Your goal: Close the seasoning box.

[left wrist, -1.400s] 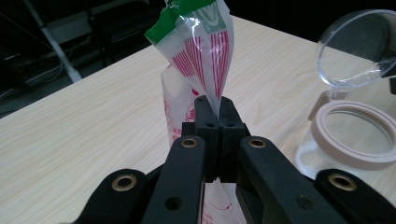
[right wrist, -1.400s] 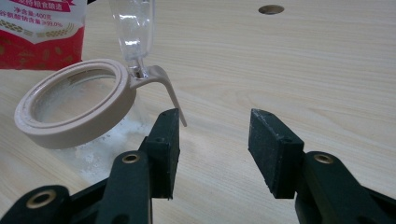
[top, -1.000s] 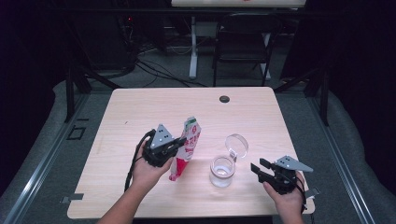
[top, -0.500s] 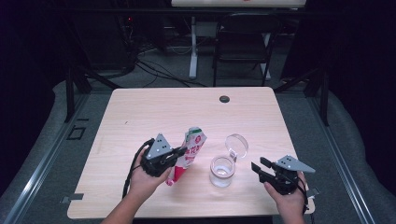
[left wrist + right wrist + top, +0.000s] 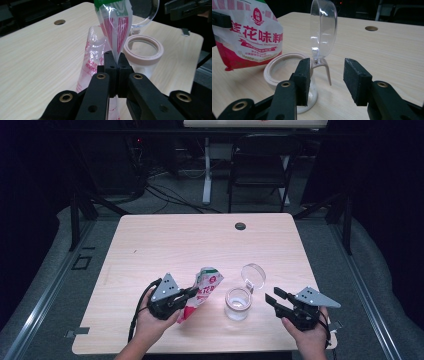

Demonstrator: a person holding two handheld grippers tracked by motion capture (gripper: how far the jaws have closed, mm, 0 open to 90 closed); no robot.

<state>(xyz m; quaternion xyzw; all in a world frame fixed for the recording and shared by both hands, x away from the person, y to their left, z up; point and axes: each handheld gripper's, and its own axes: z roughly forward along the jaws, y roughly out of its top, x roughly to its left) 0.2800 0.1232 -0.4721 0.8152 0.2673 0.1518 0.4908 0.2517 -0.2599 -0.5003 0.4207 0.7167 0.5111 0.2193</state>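
A red and white seasoning bag (image 5: 204, 287) with a green top edge hangs tilted over the near part of the table, just left of a clear glass jar (image 5: 237, 303). My left gripper (image 5: 192, 294) is shut on the bag (image 5: 116, 22), pinching its thin edge between the pads (image 5: 115, 58). The jar (image 5: 279, 67) stands with its hinged clear lid (image 5: 323, 27) swung upright. To the right of the jar my right gripper (image 5: 272, 300) is open; its jaws have just been closing a little. Nothing is pressed between them (image 5: 325, 75), and the lid's wire clasp shows beyond the gap.
The light wooden table (image 5: 200, 240) has a round cable hole (image 5: 240, 226) near its far edge. A dark chair (image 5: 260, 165) and cables stand on the floor beyond. My right gripper (image 5: 185, 8) shows past the jar (image 5: 145, 47).
My left gripper has sunk and come toward the near edge with the bag, which now sits lower beside the jar. The right gripper has barely shifted.
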